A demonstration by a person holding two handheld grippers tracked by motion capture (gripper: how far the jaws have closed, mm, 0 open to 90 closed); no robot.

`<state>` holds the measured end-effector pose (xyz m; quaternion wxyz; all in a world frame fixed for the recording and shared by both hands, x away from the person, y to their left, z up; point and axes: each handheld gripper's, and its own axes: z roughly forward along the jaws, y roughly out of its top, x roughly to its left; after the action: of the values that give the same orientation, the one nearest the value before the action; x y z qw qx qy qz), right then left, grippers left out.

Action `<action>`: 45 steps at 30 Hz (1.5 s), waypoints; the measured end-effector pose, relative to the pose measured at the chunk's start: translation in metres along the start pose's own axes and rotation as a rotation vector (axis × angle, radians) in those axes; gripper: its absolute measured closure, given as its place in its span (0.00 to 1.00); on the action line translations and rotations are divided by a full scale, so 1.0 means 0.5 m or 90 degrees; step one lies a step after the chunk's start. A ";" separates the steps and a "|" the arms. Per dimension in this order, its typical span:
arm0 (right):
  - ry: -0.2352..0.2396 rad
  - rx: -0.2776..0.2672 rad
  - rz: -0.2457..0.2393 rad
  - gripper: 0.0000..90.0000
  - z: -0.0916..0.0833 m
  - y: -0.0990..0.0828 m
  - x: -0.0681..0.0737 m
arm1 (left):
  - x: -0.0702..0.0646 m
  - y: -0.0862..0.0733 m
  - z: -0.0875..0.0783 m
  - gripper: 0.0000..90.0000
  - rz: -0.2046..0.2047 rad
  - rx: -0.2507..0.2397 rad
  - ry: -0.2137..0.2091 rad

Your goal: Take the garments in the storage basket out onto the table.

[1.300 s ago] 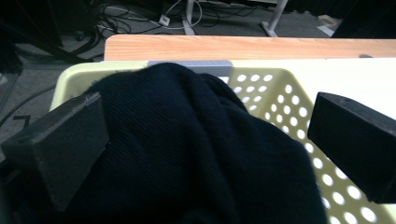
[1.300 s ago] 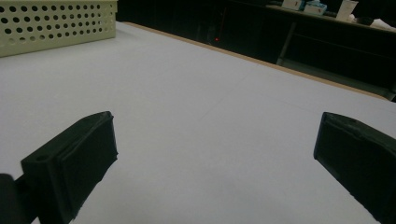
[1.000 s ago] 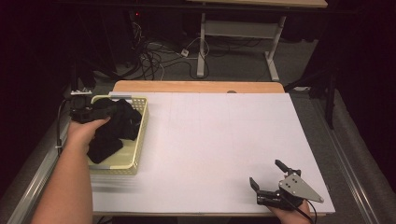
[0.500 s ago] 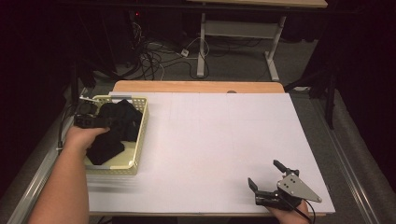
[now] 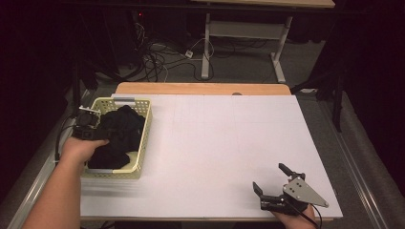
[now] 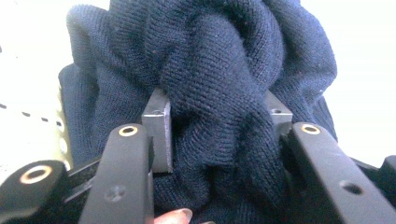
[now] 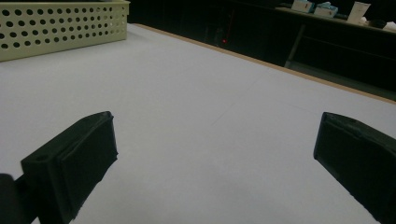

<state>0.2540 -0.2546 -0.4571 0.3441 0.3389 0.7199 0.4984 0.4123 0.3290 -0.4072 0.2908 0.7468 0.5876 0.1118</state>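
The dark knitted garment (image 5: 117,138) lies bunched inside the pale yellow basket (image 5: 143,138) at the left edge of the white table (image 5: 219,143). The left gripper (image 6: 217,130) reaches into the basket; its jaws have just been closing and now pinch a thick fold of the knit between the pads. The right gripper (image 5: 274,183) rests well apart from the basket – at the table's near right corner – jaws spread wide, holding nothing.
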 end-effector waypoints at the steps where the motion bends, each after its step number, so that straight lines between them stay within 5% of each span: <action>1: 0.000 0.000 0.001 0.00 0.000 0.000 0.001 | -0.001 -0.004 -0.003 0.63 -0.003 0.002 -0.001; 12: 0.006 0.000 -0.004 0.00 0.000 0.004 0.005 | -0.018 -0.019 -0.022 0.57 -0.002 0.008 0.018; 16: 0.006 0.002 -0.005 0.00 -0.001 0.003 0.004 | -0.013 -0.012 -0.023 0.39 -0.002 0.006 0.012; 17: 0.006 0.001 -0.005 0.00 -0.002 0.002 0.003 | -0.010 -0.008 -0.025 0.23 -0.006 0.006 0.005; 18: 0.006 0.001 -0.005 0.00 -0.002 0.002 0.003 | -0.007 -0.002 -0.025 0.23 -0.009 0.011 0.005; 19: 0.006 0.001 -0.006 0.00 -0.003 0.002 0.002 | -0.005 0.005 -0.026 0.02 -0.012 0.016 0.021; 24: 0.007 0.003 -0.006 0.00 -0.002 0.001 0.001 | 0.016 0.035 -0.031 0.00 -0.035 0.010 0.004; 29: 0.009 0.004 -0.005 0.00 -0.001 0.000 0.003 | 0.039 0.044 -0.004 0.00 -0.052 0.065 0.015; 32: 0.011 0.006 -0.007 0.00 0.000 -0.002 0.003 | 0.049 0.045 0.020 0.00 -0.066 0.120 -0.034; 37: 0.012 0.011 -0.003 0.00 0.003 -0.004 0.002 | 0.041 0.045 0.037 0.00 -0.060 0.189 -0.055; 40: 0.012 0.011 -0.004 0.00 0.003 -0.005 0.002 | 0.026 0.049 0.037 0.00 -0.031 0.237 -0.048; 45: 0.013 0.007 -0.005 0.00 0.002 -0.003 0.004 | -0.013 0.050 0.058 0.00 0.041 0.303 0.004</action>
<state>0.2534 -0.2527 -0.4589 0.3370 0.3328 0.7276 0.4962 0.4454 0.3105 -0.4156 0.1008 0.8125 0.5739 -0.0186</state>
